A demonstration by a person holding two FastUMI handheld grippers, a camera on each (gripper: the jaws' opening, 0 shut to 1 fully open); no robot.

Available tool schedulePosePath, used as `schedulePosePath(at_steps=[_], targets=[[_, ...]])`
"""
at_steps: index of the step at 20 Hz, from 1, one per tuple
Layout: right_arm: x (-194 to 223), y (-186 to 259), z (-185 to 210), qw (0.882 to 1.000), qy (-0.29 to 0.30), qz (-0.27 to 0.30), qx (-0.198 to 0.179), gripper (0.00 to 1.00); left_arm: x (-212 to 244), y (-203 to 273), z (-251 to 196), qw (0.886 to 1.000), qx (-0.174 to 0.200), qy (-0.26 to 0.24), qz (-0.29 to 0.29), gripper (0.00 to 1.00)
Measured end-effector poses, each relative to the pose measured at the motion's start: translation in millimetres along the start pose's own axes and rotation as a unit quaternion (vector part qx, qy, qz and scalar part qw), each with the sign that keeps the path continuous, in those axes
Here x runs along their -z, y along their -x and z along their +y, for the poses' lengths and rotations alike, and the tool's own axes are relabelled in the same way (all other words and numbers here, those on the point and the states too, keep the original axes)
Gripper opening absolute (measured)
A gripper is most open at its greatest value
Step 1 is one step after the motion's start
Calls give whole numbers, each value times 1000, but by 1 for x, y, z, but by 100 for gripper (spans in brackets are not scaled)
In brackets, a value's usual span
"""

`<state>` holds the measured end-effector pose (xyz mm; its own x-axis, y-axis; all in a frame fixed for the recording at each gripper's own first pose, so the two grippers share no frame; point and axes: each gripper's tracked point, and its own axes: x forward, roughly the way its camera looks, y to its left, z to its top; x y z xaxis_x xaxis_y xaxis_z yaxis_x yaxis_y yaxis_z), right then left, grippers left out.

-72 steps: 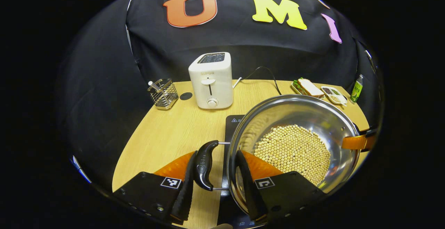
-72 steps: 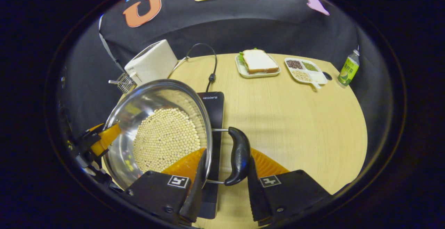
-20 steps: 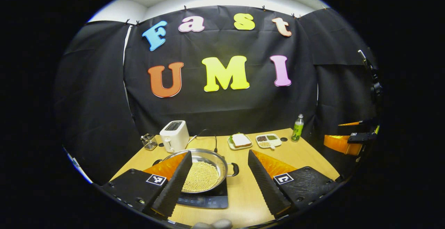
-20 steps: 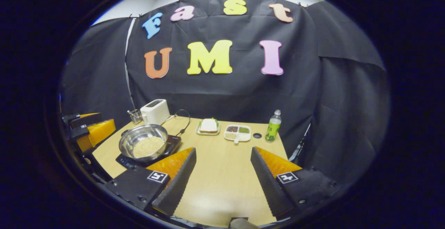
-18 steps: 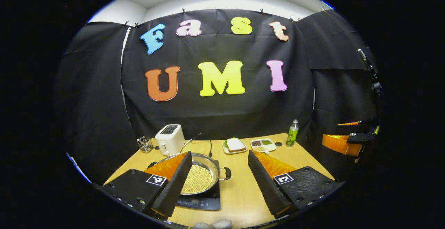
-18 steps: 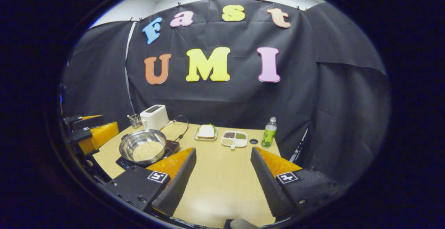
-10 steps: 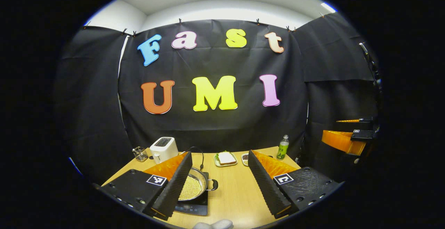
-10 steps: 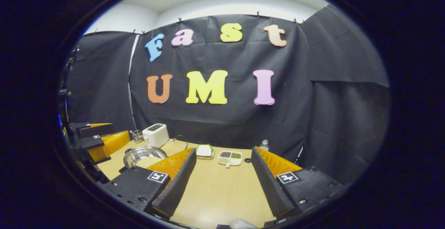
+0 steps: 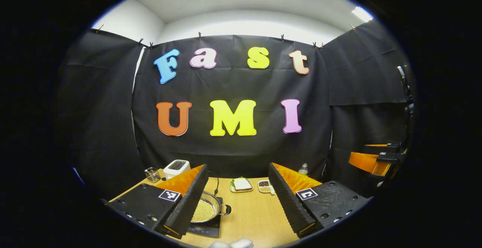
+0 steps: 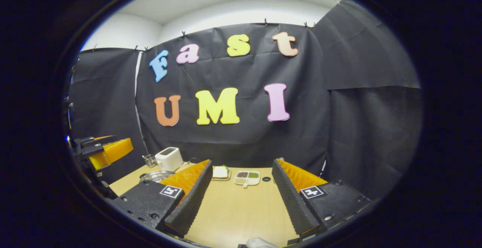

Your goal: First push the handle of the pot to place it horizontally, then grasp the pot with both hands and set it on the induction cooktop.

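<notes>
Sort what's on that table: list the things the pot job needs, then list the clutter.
Job:
pot, holding small pale beans
induction cooktop, under the pot
left tool, open
right tool, open

Clutter:
toaster
wire utensil holder
sandwich plate
divided dish
green bottle

Left gripper (image 9: 236, 203) and right gripper (image 10: 241, 203) both hang spread wide and empty-fingered, raised level above the table (image 10: 241, 210), well apart.
</notes>
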<state>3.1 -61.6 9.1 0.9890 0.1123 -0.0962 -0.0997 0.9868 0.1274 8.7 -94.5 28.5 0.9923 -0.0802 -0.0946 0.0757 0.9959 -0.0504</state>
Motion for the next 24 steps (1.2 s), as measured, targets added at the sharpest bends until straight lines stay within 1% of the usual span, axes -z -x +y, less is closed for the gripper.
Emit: schedulePosePath(at_steps=[2, 6, 7, 9, 12, 15, 18, 24], targets=[[-9, 4, -1, 1000, -2, -10, 4, 99, -10, 3, 2, 1000, -5, 1, -9, 96], [-16, 6, -6, 1000, 0, -16, 13, 99, -17, 3, 5, 1000, -11, -8, -14, 96], [-18, 5, -8, 1000, -1, -16, 18, 100, -15, 3, 7, 1000, -14, -7, -12, 96], [-20, 6, -10, 1000, -4, -20, 24, 99, -10, 2, 8, 1000, -15, -6, -7, 96], [-20, 6, -11, 999, -3, -21, 29, 100, -8, 1, 13, 1000, -19, -12, -3, 96], [-27, 6, -11, 999, 0, -29, 33, 99, -2, -1, 14, 1000, -21, -14, 5, 96], [-32, 8, -8, 999, 9, -40, 34, 99, -3, -1, 17, 1000, -23, -15, 4, 96], [-37, 12, -2, 998, 8, -47, 34, 99, -4, 4, 25, 999, -30, -14, 2, 95]])
